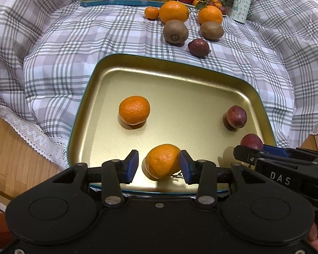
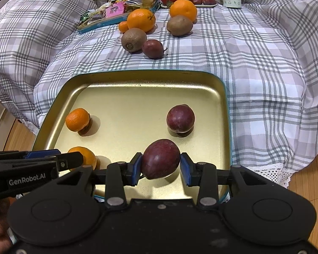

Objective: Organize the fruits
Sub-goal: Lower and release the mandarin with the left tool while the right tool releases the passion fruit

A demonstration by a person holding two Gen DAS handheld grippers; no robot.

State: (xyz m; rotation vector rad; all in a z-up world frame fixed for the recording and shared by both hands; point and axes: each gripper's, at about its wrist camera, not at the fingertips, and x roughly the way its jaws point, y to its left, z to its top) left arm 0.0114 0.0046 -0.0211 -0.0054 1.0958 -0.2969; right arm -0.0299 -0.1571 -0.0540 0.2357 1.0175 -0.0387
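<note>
Only the right wrist view shows the right hand-held gripper [image 2: 160, 167] clamping a plum [image 2: 160, 162].

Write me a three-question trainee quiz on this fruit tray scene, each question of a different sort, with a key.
1. True or false: two tangerines lie in the gold tray.
2. Which fruit sits between the right tongs? A: an orange. B: a purple fruit. C: an apple.
3. How many kiwis lie on the checked cloth?
Key: 1 true; 2 B; 3 two.
</note>
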